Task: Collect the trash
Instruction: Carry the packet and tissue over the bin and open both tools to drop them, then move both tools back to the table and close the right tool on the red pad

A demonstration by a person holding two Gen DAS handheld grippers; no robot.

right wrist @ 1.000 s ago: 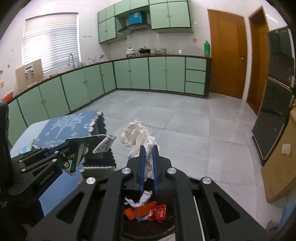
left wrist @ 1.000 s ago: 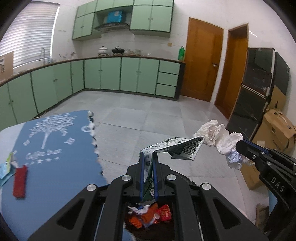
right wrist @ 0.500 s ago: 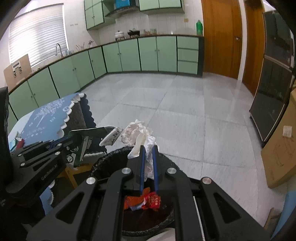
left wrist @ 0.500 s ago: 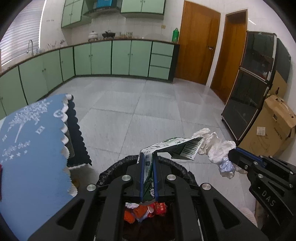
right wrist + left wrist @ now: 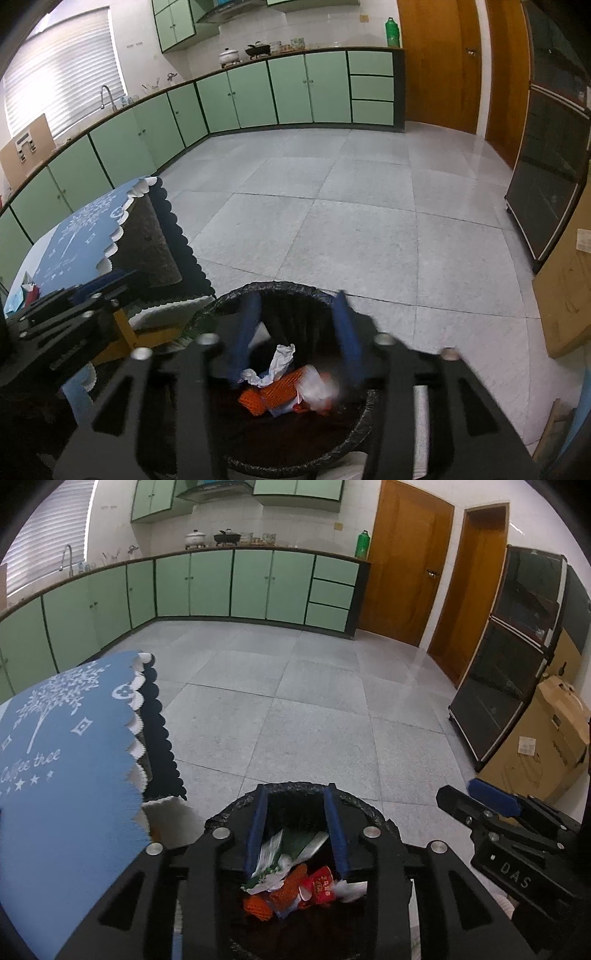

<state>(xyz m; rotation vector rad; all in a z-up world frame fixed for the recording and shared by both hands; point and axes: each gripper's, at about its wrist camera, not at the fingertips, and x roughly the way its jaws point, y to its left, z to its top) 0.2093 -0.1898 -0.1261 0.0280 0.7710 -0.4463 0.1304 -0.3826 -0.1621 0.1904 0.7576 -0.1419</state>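
Observation:
A black-lined trash bin [image 5: 240, 805] [image 5: 280, 288] stands on the floor beside the table. My left gripper [image 5: 297, 830] is open and empty right above it. The green-and-white wrapper [image 5: 288, 849] lies in the bin on orange and red trash [image 5: 295, 890]. My right gripper [image 5: 295, 332] is open and empty above the same bin. The white tissue wad [image 5: 314, 387] lies inside on the orange trash [image 5: 273, 391]. Each gripper shows in the other's view, the right one [image 5: 491, 801] and the left one [image 5: 103, 284].
A table with a blue cloth [image 5: 66, 757] [image 5: 85, 225] stands left of the bin. Small items [image 5: 26, 291] lie on it. Green cabinets [image 5: 221, 587] line the far walls. Dark glass cabinets [image 5: 517, 657] and cardboard boxes [image 5: 546, 738] stand at the right.
Both grippers opened over the bin. The wrapper dropped from the left one and the tissue wad from the right one into the bin.

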